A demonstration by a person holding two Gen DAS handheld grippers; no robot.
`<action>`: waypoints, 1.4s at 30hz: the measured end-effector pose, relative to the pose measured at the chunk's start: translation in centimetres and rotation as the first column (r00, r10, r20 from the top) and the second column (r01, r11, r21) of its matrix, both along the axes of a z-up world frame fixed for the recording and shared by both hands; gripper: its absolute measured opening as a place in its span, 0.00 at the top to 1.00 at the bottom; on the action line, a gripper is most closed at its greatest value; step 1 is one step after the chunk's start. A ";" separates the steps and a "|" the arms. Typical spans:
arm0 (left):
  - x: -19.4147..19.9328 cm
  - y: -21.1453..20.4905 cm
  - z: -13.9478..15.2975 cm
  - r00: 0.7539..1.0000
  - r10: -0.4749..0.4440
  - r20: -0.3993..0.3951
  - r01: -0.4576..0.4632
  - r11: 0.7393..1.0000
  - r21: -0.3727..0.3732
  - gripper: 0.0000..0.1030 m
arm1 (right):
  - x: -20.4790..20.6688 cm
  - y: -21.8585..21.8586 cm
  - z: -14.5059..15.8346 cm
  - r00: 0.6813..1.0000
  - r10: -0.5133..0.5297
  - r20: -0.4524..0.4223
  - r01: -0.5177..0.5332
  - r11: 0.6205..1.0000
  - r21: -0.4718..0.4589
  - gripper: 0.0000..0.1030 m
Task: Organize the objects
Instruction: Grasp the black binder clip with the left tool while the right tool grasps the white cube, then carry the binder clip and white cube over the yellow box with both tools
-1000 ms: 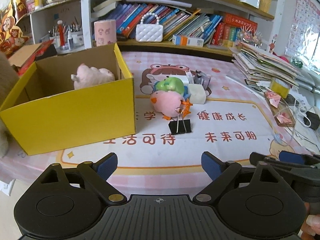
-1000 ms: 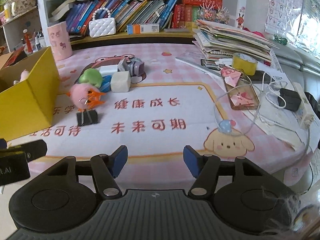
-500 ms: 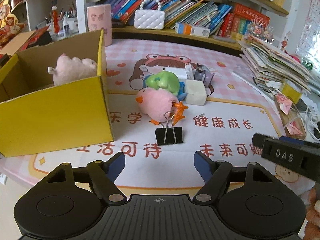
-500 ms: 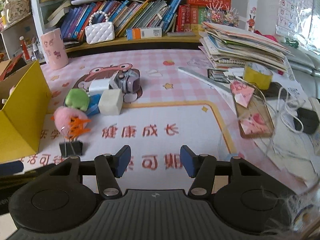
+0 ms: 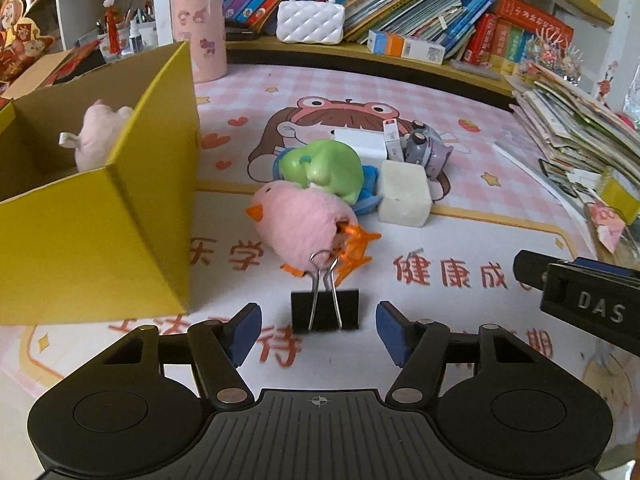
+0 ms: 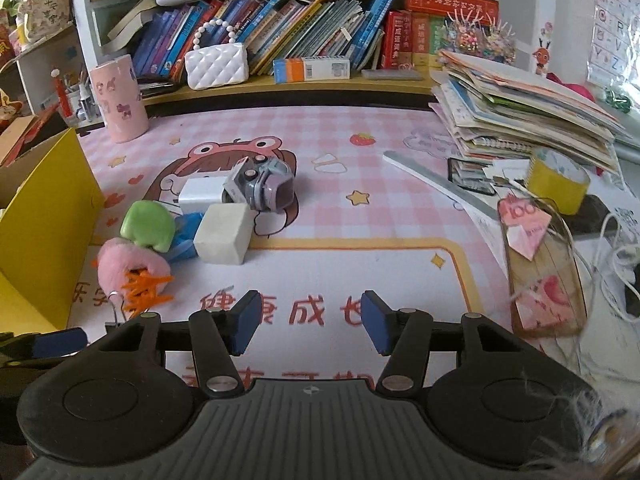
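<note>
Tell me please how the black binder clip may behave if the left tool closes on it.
The black binder clip looks stiff: a folded metal body with wire handles, so it should not squash. It stands upright on its narrow base, so a nudge from the open left tool may tip it. Its smooth sides could slip.

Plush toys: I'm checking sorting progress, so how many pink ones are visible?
2. One pink plush lies inside the yellow box; the pink chick plush lies on the mat, behind the black binder clip. The box could hide more.

Bright daylight, sharp, fisheye-warped edges
</note>
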State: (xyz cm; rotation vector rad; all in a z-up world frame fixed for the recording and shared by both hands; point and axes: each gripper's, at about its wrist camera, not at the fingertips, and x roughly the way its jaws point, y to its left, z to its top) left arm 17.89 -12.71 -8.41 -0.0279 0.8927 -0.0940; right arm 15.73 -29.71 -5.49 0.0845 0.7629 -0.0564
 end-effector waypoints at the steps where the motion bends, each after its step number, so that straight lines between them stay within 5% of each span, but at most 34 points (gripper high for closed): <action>1: 0.3 -0.2 -0.2 1.000 0.004 -0.002 -0.004 1.000 0.001 0.39 | 0.3 -0.1 0.0 1.000 0.004 0.001 -0.004 1.000 0.001 0.48; 6: 1.0 -1.1 -1.2 1.000 0.019 -0.021 -0.019 1.000 0.018 0.51 | 1.4 -0.3 -0.2 1.000 0.027 -0.003 -0.027 1.000 0.001 0.48; 8: 1.0 -1.4 -1.1 1.000 0.021 -0.013 -0.020 0.999 0.035 0.63 | 1.8 -0.3 -0.4 0.999 0.034 -0.008 -0.034 0.999 0.006 0.48; 26: -3.0 5.0 2.6 0.988 0.155 0.027 -0.155 0.988 -0.001 0.63 | 10.2 4.1 -2.3 0.986 0.166 0.003 -0.166 0.986 0.032 0.43; 31: -3.8 5.6 3.0 0.984 0.177 0.032 -0.177 0.984 -0.009 0.63 | 12.3 4.6 -3.7 0.985 0.162 -0.056 -0.160 0.986 0.042 0.44; 35: -4.5 6.1 3.2 0.980 0.193 0.040 -0.192 0.981 -0.011 0.63 | 12.1 4.4 -3.9 0.982 0.183 -0.041 -0.179 0.980 0.083 0.63; 42: -5.0 6.4 3.3 0.984 0.170 0.056 -0.168 0.985 -0.046 0.63 | 9.4 3.1 -1.9 0.994 0.112 -0.011 -0.110 0.989 0.098 0.68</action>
